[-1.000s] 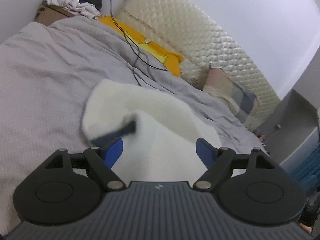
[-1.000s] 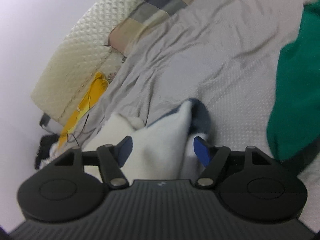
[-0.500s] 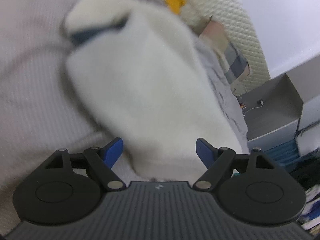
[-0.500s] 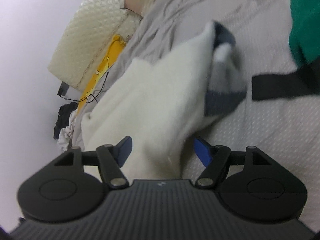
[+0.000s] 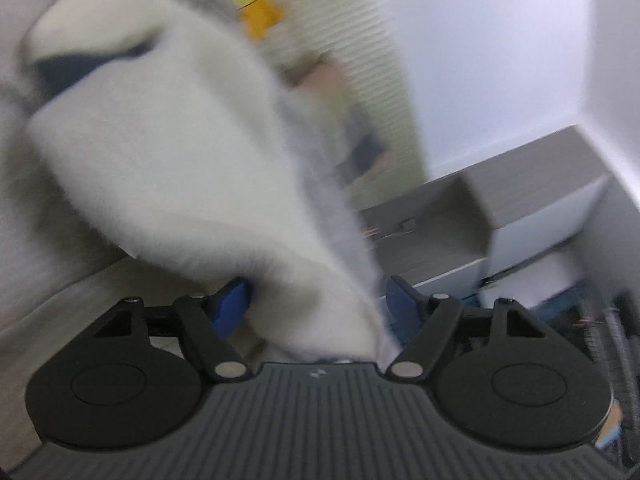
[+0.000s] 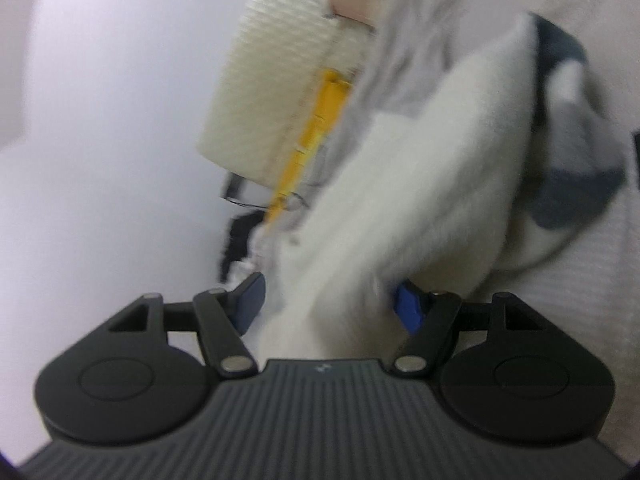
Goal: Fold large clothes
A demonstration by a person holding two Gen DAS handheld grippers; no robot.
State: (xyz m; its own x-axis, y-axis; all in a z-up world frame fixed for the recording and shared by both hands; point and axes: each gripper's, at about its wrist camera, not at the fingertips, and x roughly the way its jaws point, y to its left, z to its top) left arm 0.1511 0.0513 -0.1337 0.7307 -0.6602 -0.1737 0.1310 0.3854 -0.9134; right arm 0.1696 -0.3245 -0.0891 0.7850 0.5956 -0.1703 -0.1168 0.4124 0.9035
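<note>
Both views are smeared by motion, so we cannot read the weave of the white fleece garment or trace its edges. It covers the gap between the left gripper fingers, hiding any grip; likewise at the right gripper. At two o'clock in the right view, the garment's dark band blurs out. The quilted headboard is cut at twelve.

Both hand-held grippers — jaws apart.
</note>
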